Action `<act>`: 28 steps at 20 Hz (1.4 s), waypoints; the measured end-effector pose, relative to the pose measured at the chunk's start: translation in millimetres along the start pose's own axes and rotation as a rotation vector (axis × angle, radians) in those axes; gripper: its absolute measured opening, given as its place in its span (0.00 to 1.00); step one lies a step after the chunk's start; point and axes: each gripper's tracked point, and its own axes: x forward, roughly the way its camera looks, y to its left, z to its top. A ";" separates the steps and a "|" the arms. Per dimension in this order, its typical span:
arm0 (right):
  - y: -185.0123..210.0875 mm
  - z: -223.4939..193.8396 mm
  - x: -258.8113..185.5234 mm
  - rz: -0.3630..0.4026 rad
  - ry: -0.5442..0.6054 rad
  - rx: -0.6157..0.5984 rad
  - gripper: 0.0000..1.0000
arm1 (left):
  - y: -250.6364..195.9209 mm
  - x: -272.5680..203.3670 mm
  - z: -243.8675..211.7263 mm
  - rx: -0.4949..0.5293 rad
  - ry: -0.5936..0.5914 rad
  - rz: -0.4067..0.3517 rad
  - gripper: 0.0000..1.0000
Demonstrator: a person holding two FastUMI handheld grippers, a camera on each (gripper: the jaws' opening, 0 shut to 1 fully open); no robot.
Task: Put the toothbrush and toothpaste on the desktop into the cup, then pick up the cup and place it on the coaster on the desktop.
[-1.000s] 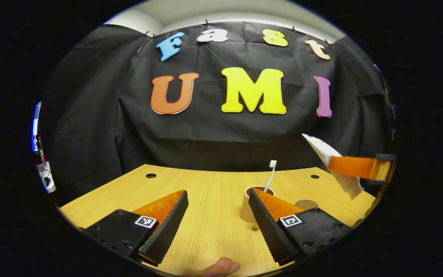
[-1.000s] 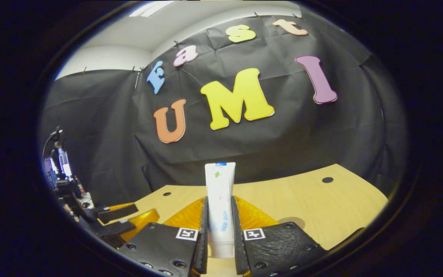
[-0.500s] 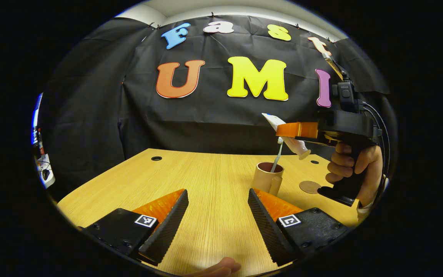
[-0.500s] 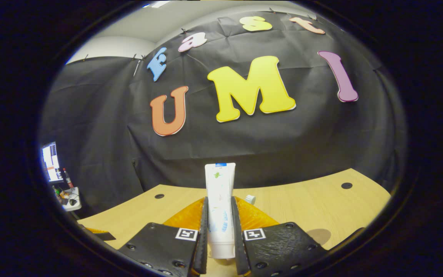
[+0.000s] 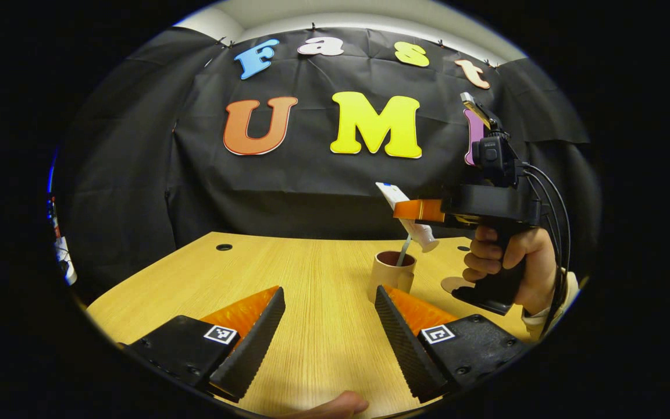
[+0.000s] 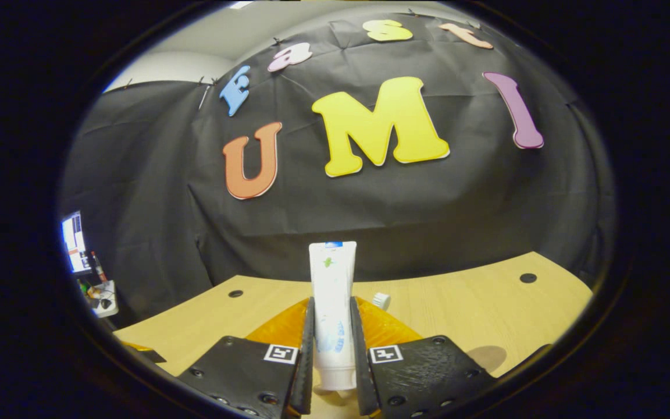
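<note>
In the right gripper view we see the right gripper [image 6: 332, 349] with jaws clamped on the toothpaste [image 6: 331, 302], lower centre. In the left gripper view, the left gripper [image 5: 329, 331] jaws stand apart, empty; the cup [image 5: 392, 273] holding the toothbrush [image 5: 404, 250] stands right of centre on the desk [image 5: 288, 273], the coaster [image 5: 454, 284] beside it.

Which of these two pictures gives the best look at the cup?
The left gripper view: the cup stands whole on the desk with the toothbrush in it. In the right gripper view, the toothpaste and right gripper cover where it would be.
</note>
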 end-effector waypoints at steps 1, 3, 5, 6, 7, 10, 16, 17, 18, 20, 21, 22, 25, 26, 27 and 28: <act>-2.0 0.9 0.5 -0.004 -0.004 0.001 0.32 | -0.6 1.1 -2.4 -0.006 0.008 -0.005 0.99; -3.9 -0.9 1.4 -0.008 0.001 -0.002 0.32 | -0.8 0.7 -6.9 -0.015 0.022 -0.005 0.99; -2.8 -1.4 1.5 -0.003 0.004 -0.008 0.32 | -1.1 2.4 -6.3 -0.018 0.027 -0.004 0.99; -3.7 -0.4 1.2 -0.006 0.002 -0.009 0.28 | 0.1 2.2 -8.0 -0.016 0.030 -0.002 0.99; -2.3 1.3 -0.7 0.002 -0.006 -0.007 0.28 | 0.5 3.0 -8.2 -0.014 0.032 -0.001 0.99; 0.9 22.6 -9.7 0.004 -0.073 -0.025 0.24 | 1.8 3.7 -11.6 -0.017 0.043 0.004 0.99; 15.4 27.0 -36.7 0.041 -0.063 -0.055 0.28 | 1.7 5.5 -15.1 -0.006 0.069 0.021 0.99; 14.9 29.6 -44.3 0.040 -0.070 -0.055 0.31 | 1.5 5.5 -15.0 -0.002 0.071 0.025 0.99; 12.2 31.6 -52.9 0.035 -0.082 -0.056 0.33 | 0.7 6.1 -14.2 0.000 0.072 0.029 0.99; 7.8 30.2 -71.6 0.028 -0.085 -0.069 0.33 | -1.9 7.6 -10.5 0.010 0.073 0.030 0.99; 5.8 29.0 -82.4 0.030 -0.088 -0.075 0.36 | -2.0 7.4 -8.7 0.011 0.073 0.035 0.99; 1.5 28.0 -93.2 0.028 -0.092 -0.082 0.37 | -0.7 7.6 -6.8 0.003 0.075 0.042 0.99; -7.9 21.9 -128.2 0.035 -0.092 -0.098 0.51 | -1.0 8.7 6.8 -0.024 0.077 0.056 0.99; -9.0 21.1 -141.2 0.043 -0.094 -0.100 0.53 | -3.6 9.4 12.7 -0.028 0.077 0.058 0.99; -12.9 22.4 -153.7 0.045 -0.103 -0.095 0.54 | -6.2 10.5 20.2 -0.031 0.068 0.056 0.99; -15.9 24.6 -170.2 0.052 -0.119 -0.086 0.53 | -14.1 12.9 32.2 -0.034 0.049 0.039 0.99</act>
